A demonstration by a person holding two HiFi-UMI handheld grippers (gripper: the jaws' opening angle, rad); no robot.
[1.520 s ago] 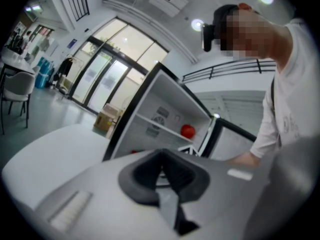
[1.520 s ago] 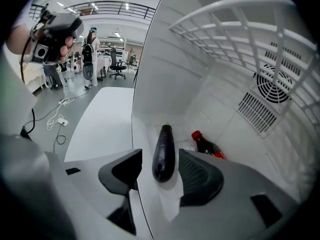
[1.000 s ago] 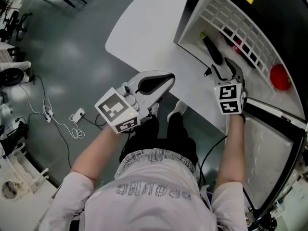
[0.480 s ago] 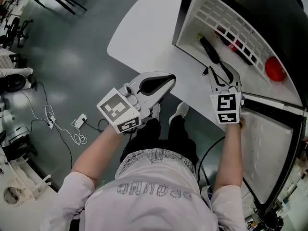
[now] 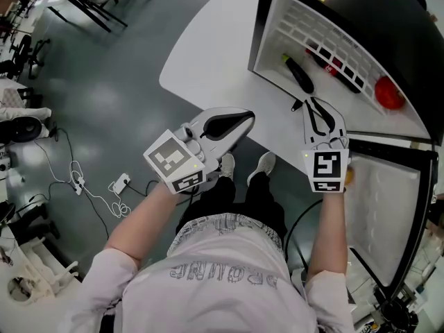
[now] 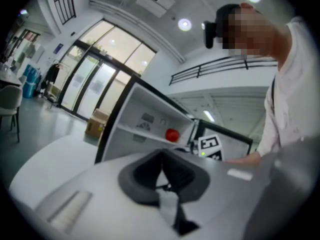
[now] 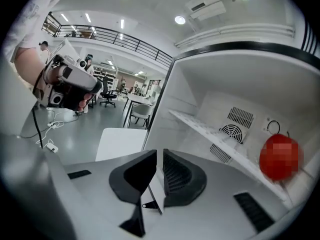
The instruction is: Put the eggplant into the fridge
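Observation:
The dark eggplant (image 5: 300, 75) with its green stem lies on the white floor of the open fridge (image 5: 326, 30), near the left wall. My right gripper (image 5: 313, 103) hovers just in front of it, apart from it. Its jaws are closing, and in the right gripper view a narrow gap remains with nothing between the right gripper's (image 7: 159, 155) pads. My left gripper (image 5: 248, 117) is held over the floor, left of the fridge. In the left gripper view the left gripper (image 6: 162, 156) is shut and empty.
A red round thing (image 5: 388, 94) sits deeper in the fridge, also seen as the red thing (image 7: 279, 156) beside a white shelf (image 7: 210, 131). The fridge door (image 5: 388, 207) hangs open at the right. A white table (image 5: 215, 54) stands left of the fridge. Cables (image 5: 114, 186) lie on the floor.
My right gripper has drawn back and up from the eggplant, and its jaws have narrowed from wide open. The eggplant stays in the fridge. The left gripper has hardly moved.

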